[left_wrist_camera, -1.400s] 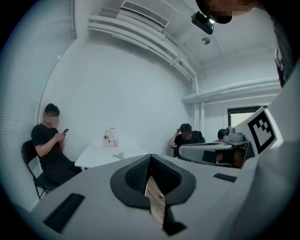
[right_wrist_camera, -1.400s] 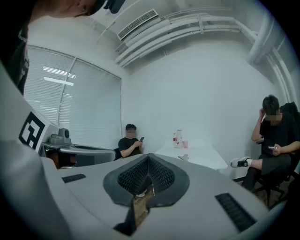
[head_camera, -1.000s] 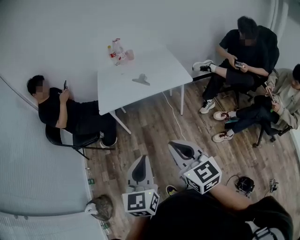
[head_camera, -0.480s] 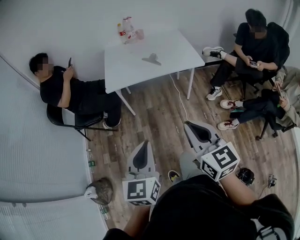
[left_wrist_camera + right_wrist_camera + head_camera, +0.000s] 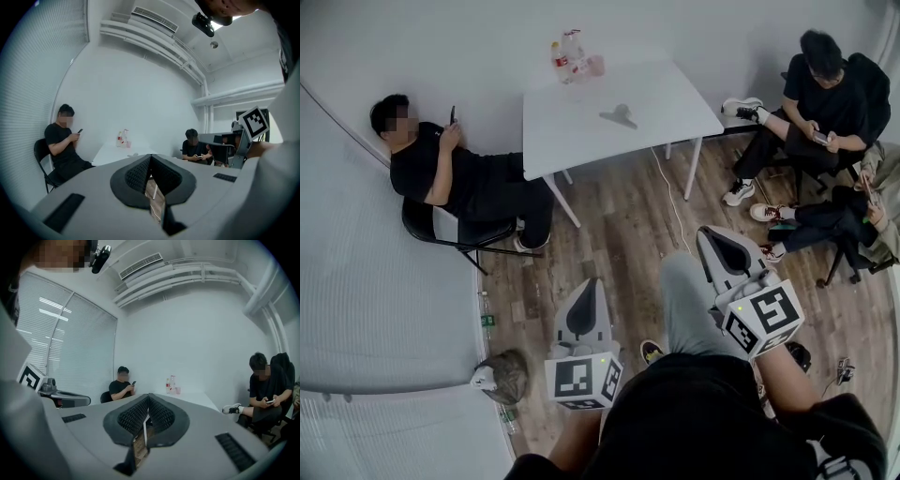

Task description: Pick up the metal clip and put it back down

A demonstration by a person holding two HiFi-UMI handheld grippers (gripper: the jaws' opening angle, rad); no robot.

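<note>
Metal, thin and springy, is how we read the small grey metal clip (image 5: 620, 115). We judge it light, stiff and smooth enough to skid across a hard top if nudged from one side. It lies alone near the middle of the white square counter (image 5: 572, 141), at about 12 o'clock from us and well apart from both tools. We would take it across its raised, narrower end rather than the flat spread wings, so the pads close on something that stands up from the surface.

The left hand-held gripper (image 5: 589, 287) and the right hand-held gripper (image 5: 706, 232) both hang low over the wooden floor (image 5: 619, 234), each with its jaws closed and nothing between them.

The head view alone lays out the whole route and the clip's outline, with the clear plastic bottles (image 5: 572, 54) at the counter's 11 o'clock corner. The left gripper view gives only a faint speck where the clip should be, too small to be sure of. The right gripper view shows the bottles (image 5: 171, 385) but no clip. Both gripper views confirm what the head view cannot: the ribbed pads meet.
</note>
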